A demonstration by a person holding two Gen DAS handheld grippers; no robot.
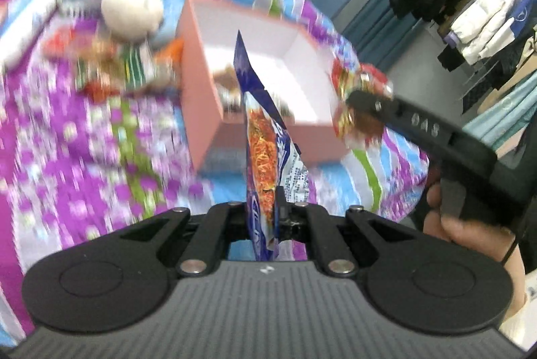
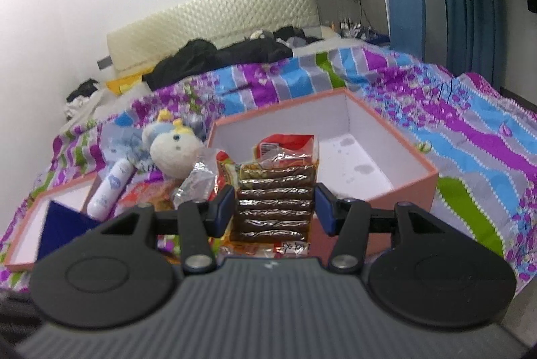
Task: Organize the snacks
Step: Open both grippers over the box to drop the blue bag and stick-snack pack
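My left gripper (image 1: 273, 211) is shut on a blue snack packet (image 1: 265, 137) and holds it upright above the near side of the pink box (image 1: 201, 90). My right gripper (image 2: 273, 208) is shut on a red and clear packet of brown snack sticks (image 2: 275, 194), held in front of the pink box (image 2: 402, 188). In the left wrist view the right gripper (image 1: 364, 109) shows at the box's right corner with the red packet (image 1: 355, 84). A few small snacks lie inside the box near its left wall.
A pile of loose snack packets (image 2: 198, 181) lies left of the box beside a white plush toy (image 2: 174, 154) and a white bottle (image 2: 109, 188). A pink box lid (image 2: 30, 224) lies further left. All rests on a purple and blue bedspread (image 2: 453, 110). Clothes hang at the right (image 1: 476, 10).
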